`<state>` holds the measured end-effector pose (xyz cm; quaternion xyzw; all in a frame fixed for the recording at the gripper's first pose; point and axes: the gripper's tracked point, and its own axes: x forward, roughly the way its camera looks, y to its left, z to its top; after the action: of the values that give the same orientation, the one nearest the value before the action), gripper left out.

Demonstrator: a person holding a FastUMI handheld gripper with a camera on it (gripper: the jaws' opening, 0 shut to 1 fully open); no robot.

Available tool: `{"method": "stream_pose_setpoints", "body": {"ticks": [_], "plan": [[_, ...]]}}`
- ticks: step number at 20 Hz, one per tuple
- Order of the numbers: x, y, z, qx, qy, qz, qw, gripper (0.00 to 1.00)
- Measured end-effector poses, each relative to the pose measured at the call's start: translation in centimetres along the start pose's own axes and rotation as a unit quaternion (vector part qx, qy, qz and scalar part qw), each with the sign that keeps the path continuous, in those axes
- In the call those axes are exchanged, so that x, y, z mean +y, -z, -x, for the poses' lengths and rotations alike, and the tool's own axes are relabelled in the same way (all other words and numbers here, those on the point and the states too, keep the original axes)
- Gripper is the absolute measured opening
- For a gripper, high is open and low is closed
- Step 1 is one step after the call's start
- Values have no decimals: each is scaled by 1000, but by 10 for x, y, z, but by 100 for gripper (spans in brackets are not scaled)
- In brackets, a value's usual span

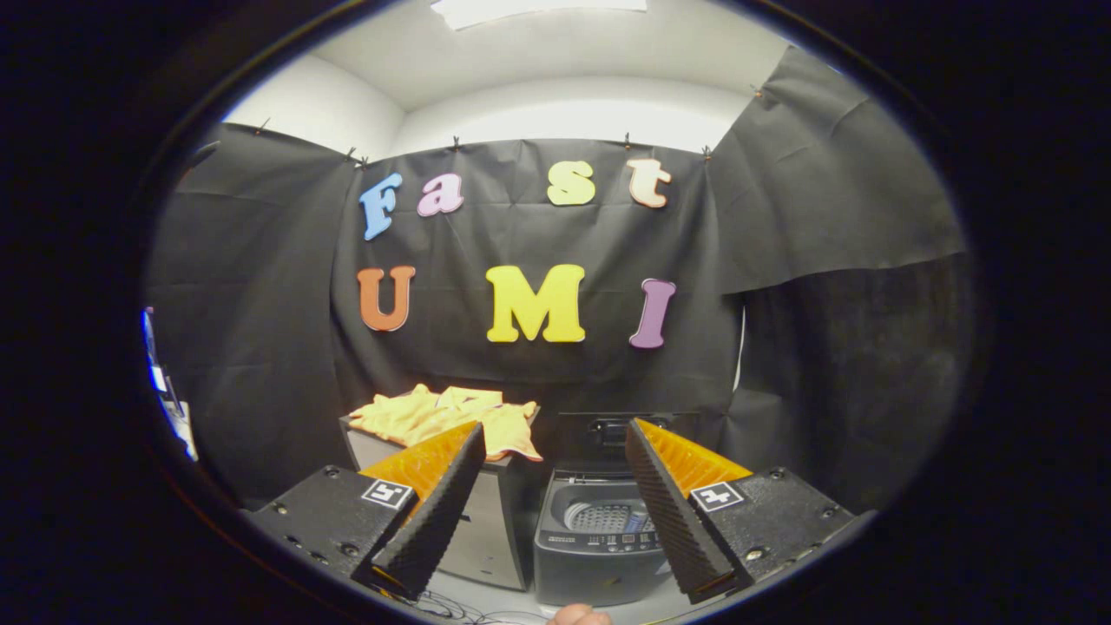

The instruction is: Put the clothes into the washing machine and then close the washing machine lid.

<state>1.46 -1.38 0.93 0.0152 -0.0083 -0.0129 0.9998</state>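
Observation:
A yellow-orange garment [447, 417] lies crumpled on top of a grey box [490, 521], beyond my left finger. Right of the box stands a small dark grey top-loading washing machine [590, 555] with its lid [608, 430] raised upright at the back, and its perforated drum [608, 516] shows between my fingers. My gripper [555, 460] is open, with the fingers wide apart, nothing between them, and well short of both the garment and the machine.
Black cloth walls close the booth behind and on both sides. Cables [460, 608] lie on the pale floor in front of the box. A fingertip [579, 616] of a person shows just below the machine.

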Motion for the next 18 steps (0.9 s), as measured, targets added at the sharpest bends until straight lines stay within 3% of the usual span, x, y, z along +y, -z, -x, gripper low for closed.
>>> {"method": "stream_pose_setpoints", "body": {"ticks": [11,18], "plan": [[5,2,-16,7,-4,-5,1000,100],[12,-5,-37,7,16,-26,1000,100]]}}
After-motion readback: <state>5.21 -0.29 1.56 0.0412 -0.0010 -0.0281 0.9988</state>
